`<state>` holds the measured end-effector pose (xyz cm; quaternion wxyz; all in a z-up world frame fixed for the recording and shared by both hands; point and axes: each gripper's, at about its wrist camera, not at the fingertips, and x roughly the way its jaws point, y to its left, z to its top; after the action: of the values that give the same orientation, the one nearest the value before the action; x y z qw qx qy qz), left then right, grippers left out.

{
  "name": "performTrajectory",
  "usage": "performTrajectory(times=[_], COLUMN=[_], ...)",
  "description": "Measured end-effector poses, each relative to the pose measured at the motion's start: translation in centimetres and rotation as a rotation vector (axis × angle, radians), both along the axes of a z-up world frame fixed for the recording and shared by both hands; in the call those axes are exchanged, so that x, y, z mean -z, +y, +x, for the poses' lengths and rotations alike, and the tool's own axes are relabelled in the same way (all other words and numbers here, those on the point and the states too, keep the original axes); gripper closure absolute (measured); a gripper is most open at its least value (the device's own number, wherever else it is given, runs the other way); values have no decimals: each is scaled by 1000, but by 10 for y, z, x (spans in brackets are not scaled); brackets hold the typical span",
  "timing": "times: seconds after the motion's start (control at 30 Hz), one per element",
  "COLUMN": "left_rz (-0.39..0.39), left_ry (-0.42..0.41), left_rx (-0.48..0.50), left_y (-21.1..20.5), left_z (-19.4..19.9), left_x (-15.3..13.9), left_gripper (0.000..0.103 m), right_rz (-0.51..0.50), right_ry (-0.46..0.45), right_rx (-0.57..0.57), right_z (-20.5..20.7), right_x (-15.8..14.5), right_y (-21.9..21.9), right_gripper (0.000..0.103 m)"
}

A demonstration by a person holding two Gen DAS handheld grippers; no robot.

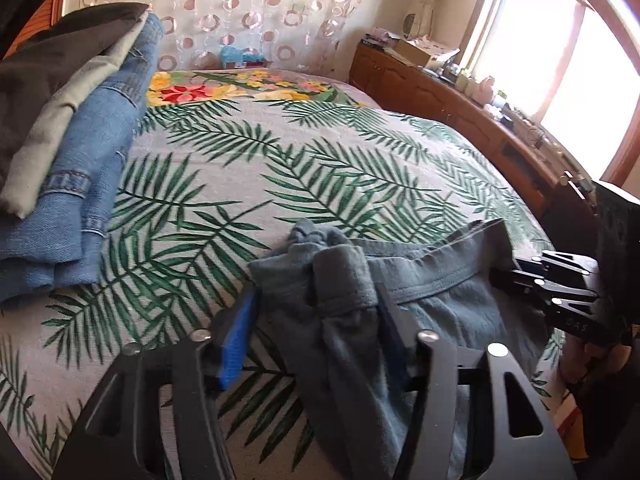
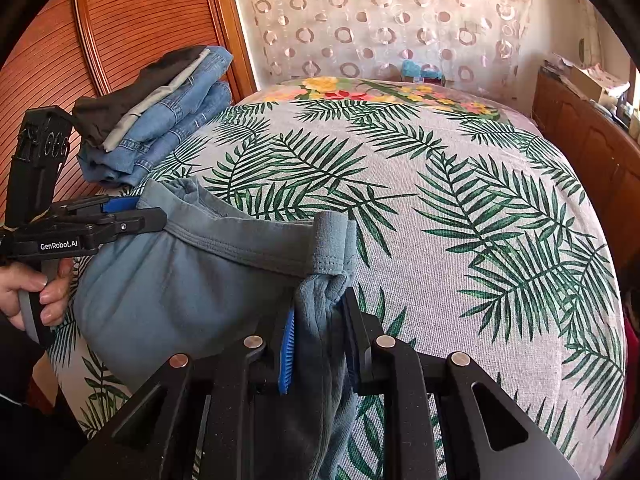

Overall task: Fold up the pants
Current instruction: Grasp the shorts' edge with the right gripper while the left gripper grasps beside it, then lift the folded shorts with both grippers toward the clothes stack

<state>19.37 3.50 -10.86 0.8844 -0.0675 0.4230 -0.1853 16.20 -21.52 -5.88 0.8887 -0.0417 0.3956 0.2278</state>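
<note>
Grey-blue pants (image 1: 440,320) (image 2: 180,288) hang by their waistband between my two grippers, over the near edge of the bed. In the left wrist view, my left gripper (image 1: 316,292) has a bunched corner of the waistband filling the space between its fingertips. The right wrist view shows that same left gripper (image 2: 148,210) at the left, clamped on the corner and held by a hand (image 2: 32,288). My right gripper (image 2: 320,304) is shut on the opposite waistband corner, with the cloth trailing down between its fingers. It also shows at the right edge as right gripper (image 1: 504,276).
A palm-leaf bedspread (image 1: 280,160) (image 2: 440,220) covers the bed. A stack of folded clothes (image 1: 80,160) (image 2: 160,112), jeans under grey and dark pieces, sits at the bed's left. A wooden cabinet (image 1: 440,92) (image 2: 580,140) with clutter runs along the right, under a window.
</note>
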Motion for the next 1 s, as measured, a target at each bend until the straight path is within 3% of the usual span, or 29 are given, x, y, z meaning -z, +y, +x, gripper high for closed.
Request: performTrajectory(times=[0.07, 0.17, 0.37, 0.73, 1.0], left_rz=[-41, -73, -80, -60, -64], left_ry=[14, 20, -11, -131, -215], left_rx=[12, 21, 6, 19, 14], left_y=[1, 1, -1, -10, -8], left_z=[0, -1, -8, -27, -27], left_x=[1, 1, -7, -43, -79], left_gripper=[64, 73, 83, 86, 86], right_rz=[8, 19, 21, 67, 83], right_ry=[3, 8, 8, -61, -150], right_rx=[2, 5, 4, 12, 12], right_z=[1, 1, -1, -14, -20], right_x=[0, 0, 0, -16, -51], right_y=[-1, -3, -3, -8, -14], right_gripper=[84, 86, 90, 93, 93])
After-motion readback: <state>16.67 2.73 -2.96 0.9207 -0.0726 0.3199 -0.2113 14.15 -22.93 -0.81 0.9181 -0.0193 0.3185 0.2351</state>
